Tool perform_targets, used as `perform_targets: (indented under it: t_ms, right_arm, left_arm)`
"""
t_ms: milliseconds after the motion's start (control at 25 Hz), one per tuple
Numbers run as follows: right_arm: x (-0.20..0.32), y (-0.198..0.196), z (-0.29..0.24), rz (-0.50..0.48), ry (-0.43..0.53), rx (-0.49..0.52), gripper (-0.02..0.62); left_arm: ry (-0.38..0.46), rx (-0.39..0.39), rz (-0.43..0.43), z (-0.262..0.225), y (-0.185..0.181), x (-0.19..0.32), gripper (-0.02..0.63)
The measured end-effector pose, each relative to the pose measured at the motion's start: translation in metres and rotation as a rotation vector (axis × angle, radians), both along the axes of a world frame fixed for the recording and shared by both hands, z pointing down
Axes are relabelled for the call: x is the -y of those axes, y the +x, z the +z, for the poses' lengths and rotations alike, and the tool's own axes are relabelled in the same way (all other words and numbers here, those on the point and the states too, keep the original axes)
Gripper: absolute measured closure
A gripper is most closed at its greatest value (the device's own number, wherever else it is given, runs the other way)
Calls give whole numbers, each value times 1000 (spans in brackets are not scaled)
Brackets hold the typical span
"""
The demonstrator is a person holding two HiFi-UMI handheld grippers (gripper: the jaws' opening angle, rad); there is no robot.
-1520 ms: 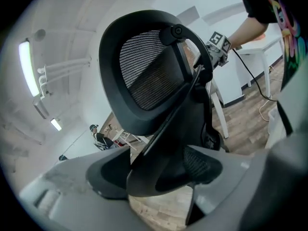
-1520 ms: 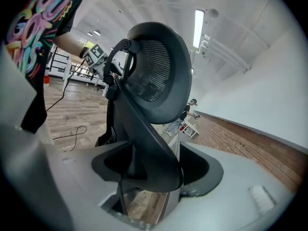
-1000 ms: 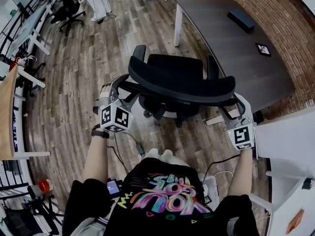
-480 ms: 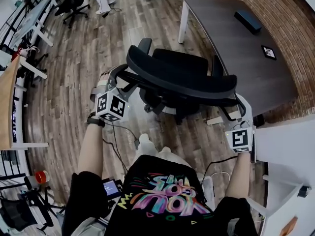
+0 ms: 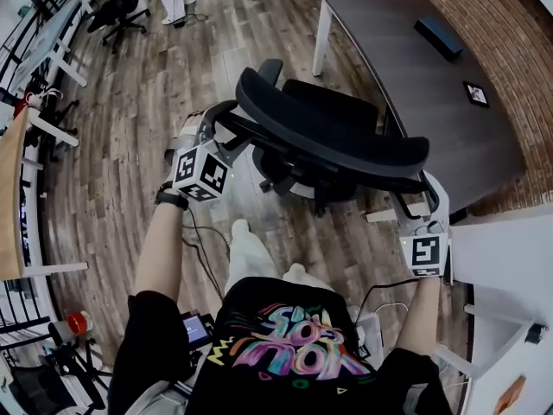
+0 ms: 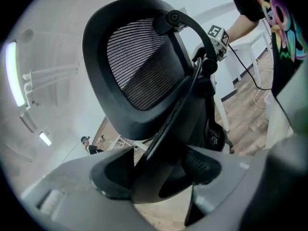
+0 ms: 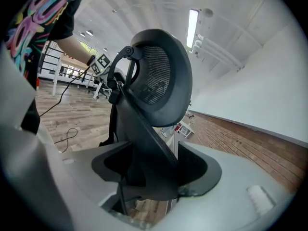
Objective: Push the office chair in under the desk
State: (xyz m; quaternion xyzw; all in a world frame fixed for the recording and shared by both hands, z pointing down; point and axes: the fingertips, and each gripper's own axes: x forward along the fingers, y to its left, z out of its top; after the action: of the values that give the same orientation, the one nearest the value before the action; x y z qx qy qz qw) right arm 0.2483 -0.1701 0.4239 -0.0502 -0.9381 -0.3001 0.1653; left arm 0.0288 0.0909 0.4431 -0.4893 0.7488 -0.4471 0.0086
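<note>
**Office chair position.** The office chair [image 5: 333, 141] stands on the wood floor [image 5: 130, 119], just beside the long near edge of the dark tabletop [image 5: 415, 85]. Its backrest faces the person and its seat points away from the person. The right armrest lies closest to the tabletop edge. The head view does not show whether any part of the chair is under the tabletop.

**Left gripper.** The left gripper [image 6: 159, 177] is closed on the office chair. A black bar of the backrest frame sits between its 2 jaws, at the left side of the backrest. The mesh backrest rises above the jaws in the left gripper view.

**Right gripper.** The right gripper [image 7: 154, 172] is closed on the office chair too. The matching frame bar at the right side of the backrest fills the gap between its 2 jaws.

**Person.** The person stands directly behind the backrest with both arms stretched forward and wears a black shirt [image 5: 298, 344] with a coloured print.

**Surroundings.**
- 2 items lie on the tabletop, well apart from the chair: a long dark box [image 5: 443, 35] and a small flat black-framed item [image 5: 477, 93].
- A brick wall [image 5: 510, 33] runs along the far side of the tabletop.
- A white table [image 5: 510, 258] stands just beside the right gripper.
- A cable [image 5: 203, 258] lies on the floor near the person's feet.
- A second chair [image 5: 117, 11] stands far off on the left side of the room.
</note>
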Motion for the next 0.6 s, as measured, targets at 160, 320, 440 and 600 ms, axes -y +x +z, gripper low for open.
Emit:
perform_targets:
  t_ms: [160,320,440,600]
  right_arm:
    - [-12,-14,0,60,-3,-20,300]
    - [-23,-38,3,108,-9,-26,299]
    - [-29,-56,4,143,2,-23,299]
    - [-41,-80,3,176,9,-1,299]
  left_arm:
    - [-17,16,80,4,-30,-2,291]
    - [-8,24,129,4,-62,-5,293]
    - [7,15,162,1,-88,-3,293]
    - [20,14,199,-1,-119,-3,293]
